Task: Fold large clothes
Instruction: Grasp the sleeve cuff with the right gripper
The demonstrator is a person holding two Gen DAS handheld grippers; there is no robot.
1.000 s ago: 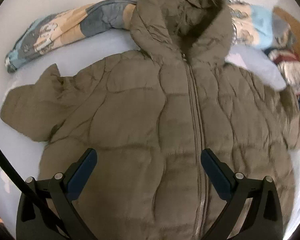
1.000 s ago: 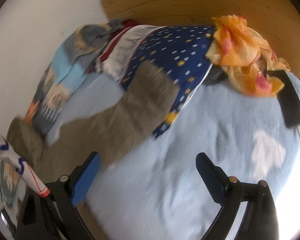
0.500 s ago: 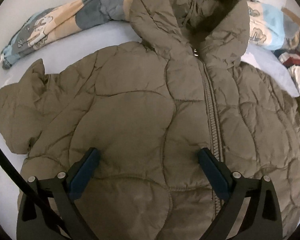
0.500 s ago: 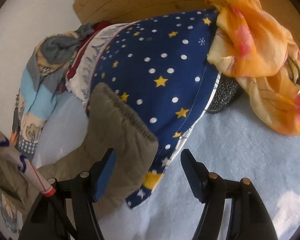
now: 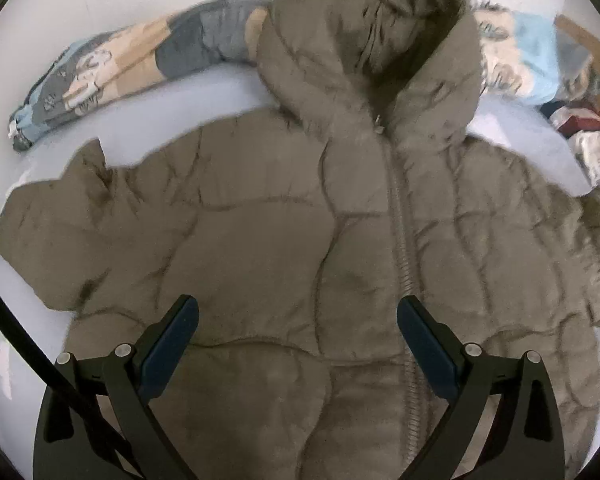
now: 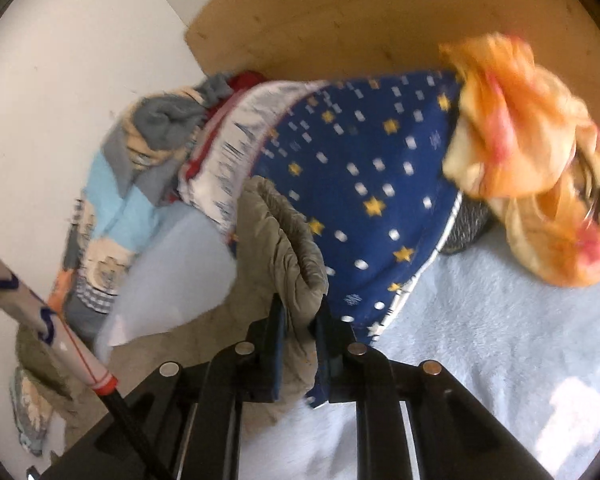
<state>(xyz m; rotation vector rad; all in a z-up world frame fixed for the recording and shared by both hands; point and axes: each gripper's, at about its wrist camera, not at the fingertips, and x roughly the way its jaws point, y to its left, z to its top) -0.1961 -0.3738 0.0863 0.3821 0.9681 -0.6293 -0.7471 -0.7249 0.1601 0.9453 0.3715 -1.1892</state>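
Over the olive jacket (image 5: 284, 240), left tongs (image 5: 298, 320) spread wide, right tongs (image 6: 298, 316) clamped on its sleeve cuff (image 6: 284, 236).

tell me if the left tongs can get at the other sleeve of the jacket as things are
Probably yes. The left tongs are open above the jacket, and its free sleeve lies flat on the bed with nothing on it. The right tongs are shut on the far sleeve cuff.
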